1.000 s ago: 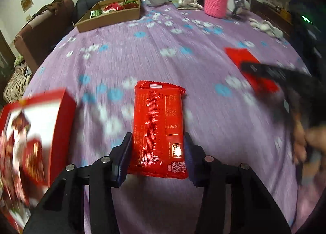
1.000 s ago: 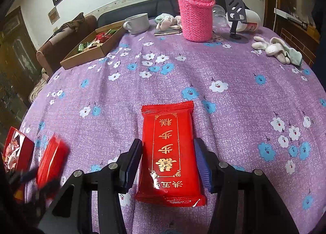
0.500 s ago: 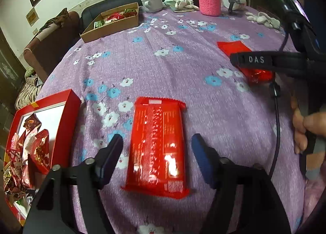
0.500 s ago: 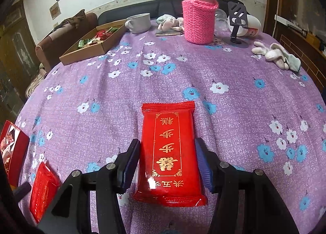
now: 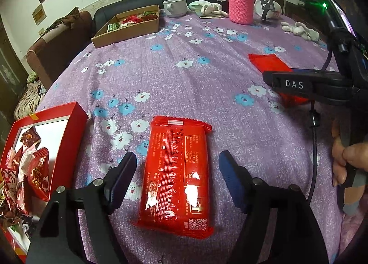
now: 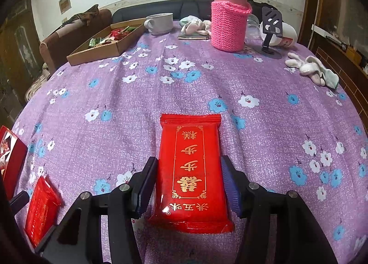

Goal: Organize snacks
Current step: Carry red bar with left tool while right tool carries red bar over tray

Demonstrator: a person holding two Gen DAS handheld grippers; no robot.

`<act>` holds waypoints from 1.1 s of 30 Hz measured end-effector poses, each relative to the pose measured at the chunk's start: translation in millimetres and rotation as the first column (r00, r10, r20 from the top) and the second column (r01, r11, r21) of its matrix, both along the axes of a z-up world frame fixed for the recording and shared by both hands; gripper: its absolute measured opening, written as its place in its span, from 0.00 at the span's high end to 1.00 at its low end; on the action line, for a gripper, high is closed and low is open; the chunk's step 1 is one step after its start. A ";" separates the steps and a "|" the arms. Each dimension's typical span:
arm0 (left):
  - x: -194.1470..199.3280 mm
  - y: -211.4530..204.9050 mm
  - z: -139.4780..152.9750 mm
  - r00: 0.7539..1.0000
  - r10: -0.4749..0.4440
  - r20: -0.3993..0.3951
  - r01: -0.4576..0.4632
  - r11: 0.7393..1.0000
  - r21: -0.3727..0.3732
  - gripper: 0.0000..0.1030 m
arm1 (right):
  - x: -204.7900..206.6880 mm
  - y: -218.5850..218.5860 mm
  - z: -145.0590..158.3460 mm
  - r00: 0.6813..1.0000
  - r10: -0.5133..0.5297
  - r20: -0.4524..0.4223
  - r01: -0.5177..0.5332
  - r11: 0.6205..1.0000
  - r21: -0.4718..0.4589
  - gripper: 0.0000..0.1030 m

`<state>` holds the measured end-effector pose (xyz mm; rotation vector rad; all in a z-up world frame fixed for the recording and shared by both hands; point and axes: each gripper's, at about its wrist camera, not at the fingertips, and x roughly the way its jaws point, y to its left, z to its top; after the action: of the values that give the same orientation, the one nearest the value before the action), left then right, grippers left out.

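A red snack packet (image 5: 178, 176) lies back side up on the purple flowered tablecloth, between the fingers of my left gripper (image 5: 177, 172), which is open and clear of it on both sides. My right gripper (image 6: 188, 181) is shut on a second red packet with gold characters (image 6: 192, 172). That gripper and its packet also show in the left wrist view (image 5: 271, 64). A red gift box (image 5: 36, 149) with several wrapped snacks stands at the left table edge.
A brown cardboard tray (image 6: 103, 43) of sweets sits at the far left. A white mug (image 6: 159, 22), a pink-sleeved flask (image 6: 230, 20), a phone stand (image 6: 271, 27), cloths and white socks (image 6: 312, 68) line the far side.
My left gripper has opened and let go of its packet, which now lies on the cloth. The right gripper stays closed on its packet.
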<state>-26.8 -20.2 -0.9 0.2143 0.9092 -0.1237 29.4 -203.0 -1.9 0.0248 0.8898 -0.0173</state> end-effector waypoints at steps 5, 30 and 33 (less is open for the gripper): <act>-2.1 -3.9 0.6 0.999 -0.037 0.002 0.037 0.999 -0.011 0.48 | -0.4 -0.8 0.0 1.000 -0.004 0.004 0.004 1.000 -0.008 0.49; -72.5 117.2 78.1 0.966 0.137 0.221 -0.095 0.977 -0.191 0.56 | -73.9 79.1 38.6 0.968 0.218 0.127 -0.253 0.835 0.489 0.51; -79.0 156.0 81.1 0.943 0.225 0.246 -0.183 0.966 -0.182 0.56 | -77.0 123.1 44.8 0.944 0.285 0.164 -0.328 0.783 0.529 0.51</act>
<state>-105.8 135.8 80.3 -0.0126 0.6459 0.0272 -47.6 -79.9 42.9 0.4196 0.7889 0.5499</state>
